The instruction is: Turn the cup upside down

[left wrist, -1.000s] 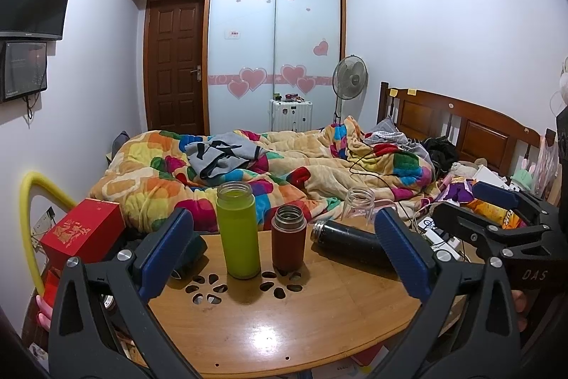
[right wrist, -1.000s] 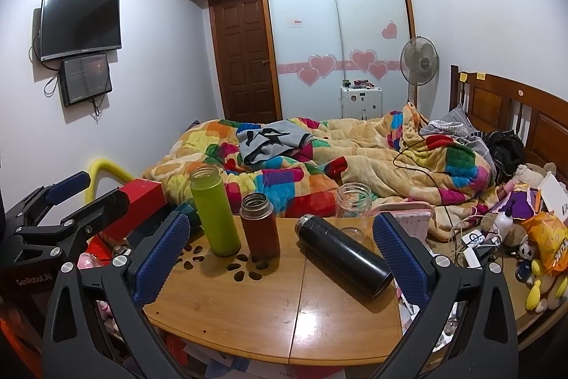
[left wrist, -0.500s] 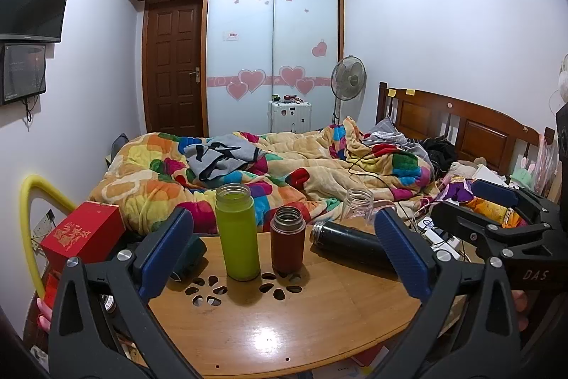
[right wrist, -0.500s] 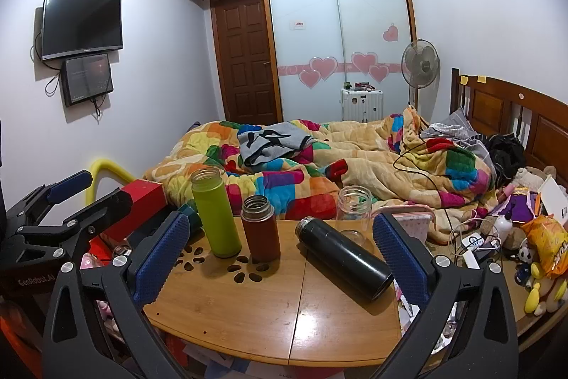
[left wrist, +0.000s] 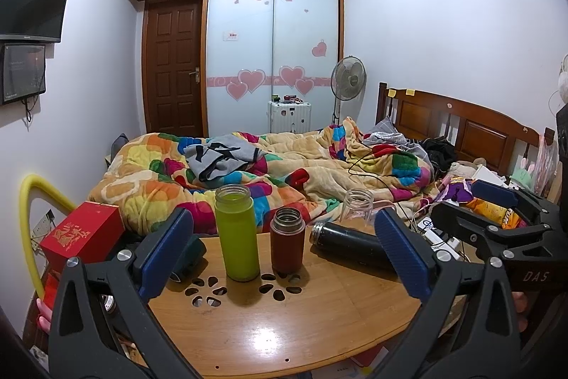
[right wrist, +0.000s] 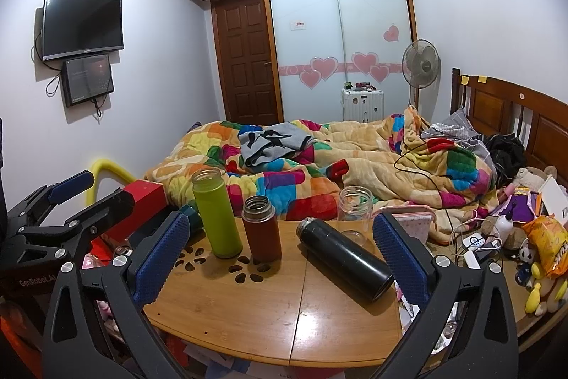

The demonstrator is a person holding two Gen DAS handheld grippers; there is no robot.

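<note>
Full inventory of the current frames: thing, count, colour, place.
Green flask: 1, upright, table left.
Red-brown flask: 1, upright, beside green flask.
Black flask: 1, lying on table.
Glass jar: 1, clear, table's far edge.
Table: 1, wood.
Red box: 1, left of table.
Blanket: 1, multicolour, on bed.
Fan: 1, by wardrobe.
Left hand-held gripper: blue pads, open.
Right hand-held gripper: blue pads, open.

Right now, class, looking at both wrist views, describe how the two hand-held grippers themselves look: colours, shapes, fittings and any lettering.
Both look alike. The left gripper has black, angular plastic arms with silver bolts, and its fingers carry ribbed blue pads. The right gripper is the same build, with textured blue pads. White lettering reading DAS shows on the right one's body, GenRobot.AI on the left's. No cables or sleeves are visible.
</note>
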